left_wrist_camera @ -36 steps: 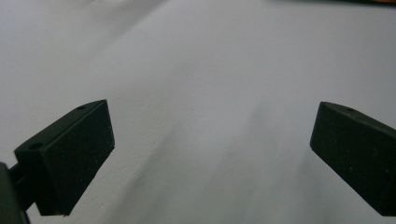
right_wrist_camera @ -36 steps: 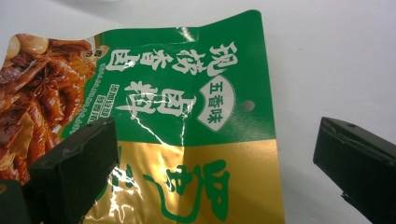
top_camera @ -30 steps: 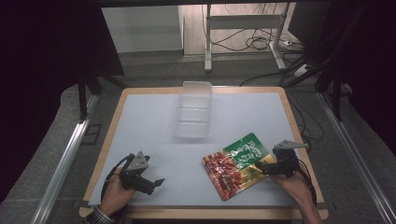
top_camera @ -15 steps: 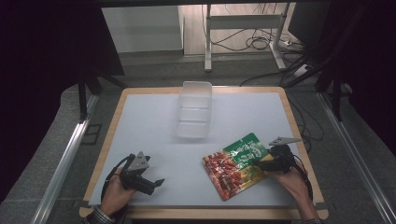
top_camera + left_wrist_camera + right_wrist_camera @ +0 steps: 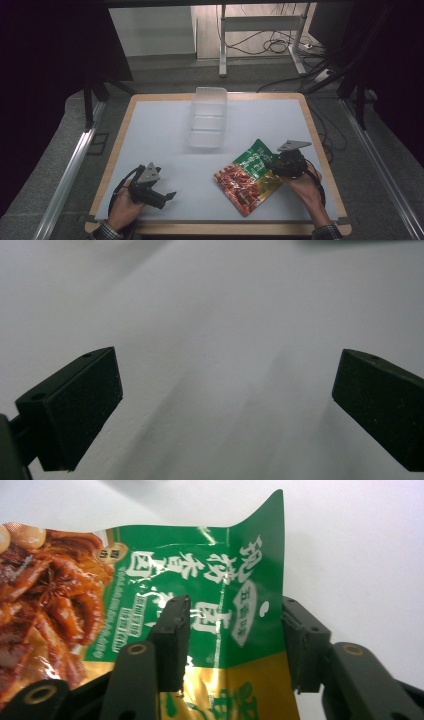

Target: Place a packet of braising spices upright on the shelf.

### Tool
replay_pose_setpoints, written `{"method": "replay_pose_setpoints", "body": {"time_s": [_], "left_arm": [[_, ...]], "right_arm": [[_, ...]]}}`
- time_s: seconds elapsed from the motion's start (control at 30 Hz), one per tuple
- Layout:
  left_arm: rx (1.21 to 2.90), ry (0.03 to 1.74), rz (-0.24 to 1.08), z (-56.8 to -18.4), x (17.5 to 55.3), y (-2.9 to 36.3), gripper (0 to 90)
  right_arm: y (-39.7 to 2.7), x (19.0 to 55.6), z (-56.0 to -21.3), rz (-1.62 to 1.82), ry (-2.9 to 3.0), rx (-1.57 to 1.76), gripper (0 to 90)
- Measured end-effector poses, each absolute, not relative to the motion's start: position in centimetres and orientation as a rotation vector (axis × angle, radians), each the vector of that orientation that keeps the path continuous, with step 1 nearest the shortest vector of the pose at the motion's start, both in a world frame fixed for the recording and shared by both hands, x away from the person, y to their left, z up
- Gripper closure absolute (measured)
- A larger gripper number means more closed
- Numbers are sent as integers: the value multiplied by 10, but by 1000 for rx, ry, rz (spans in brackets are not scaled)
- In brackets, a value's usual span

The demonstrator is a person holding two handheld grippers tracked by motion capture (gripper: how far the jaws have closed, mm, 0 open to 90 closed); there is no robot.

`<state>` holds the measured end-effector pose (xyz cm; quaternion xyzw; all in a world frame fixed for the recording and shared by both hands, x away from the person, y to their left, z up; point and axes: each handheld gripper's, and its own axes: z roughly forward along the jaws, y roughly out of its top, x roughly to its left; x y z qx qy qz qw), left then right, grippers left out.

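A pale surface (image 5: 160, 145) is seen, with a clear plastic container (image 5: 208, 117) lying toward its far middle. A green and red food pouch (image 5: 248, 176) lies flat near the front right. Its green end sits between the right gripper (image 5: 232, 630), whose jaws have just been closing. The left gripper (image 5: 225, 400) is held wide over bare surface.

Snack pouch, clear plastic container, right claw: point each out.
snack pouch (image 5: 248, 176), high view, middle of its printed front.
clear plastic container (image 5: 208, 118), high view, centre of its top.
right claw (image 5: 232, 639), right gripper view, midway between its fingertips.
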<state>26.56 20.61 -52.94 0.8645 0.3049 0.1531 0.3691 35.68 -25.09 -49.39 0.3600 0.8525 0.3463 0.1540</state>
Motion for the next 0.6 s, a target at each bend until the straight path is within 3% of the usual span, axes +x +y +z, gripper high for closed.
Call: {"method": "replay_pose_setpoints", "body": {"time_s": [0.3, 0.5, 0.6], "left_arm": [[2222, 783, 393, -530, 266, 206, 0], [2225, 779, 395, -530, 265, 206, 0], [2225, 779, 395, -530, 265, 206, 0]], "right_arm": [[-232, 374, -498, 893, 2491, 1045, 635], [-225, 384, -500, 830, 2499, 1058, 846], [-224, 382, -497, 854, 2516, 1059, 890]]}}
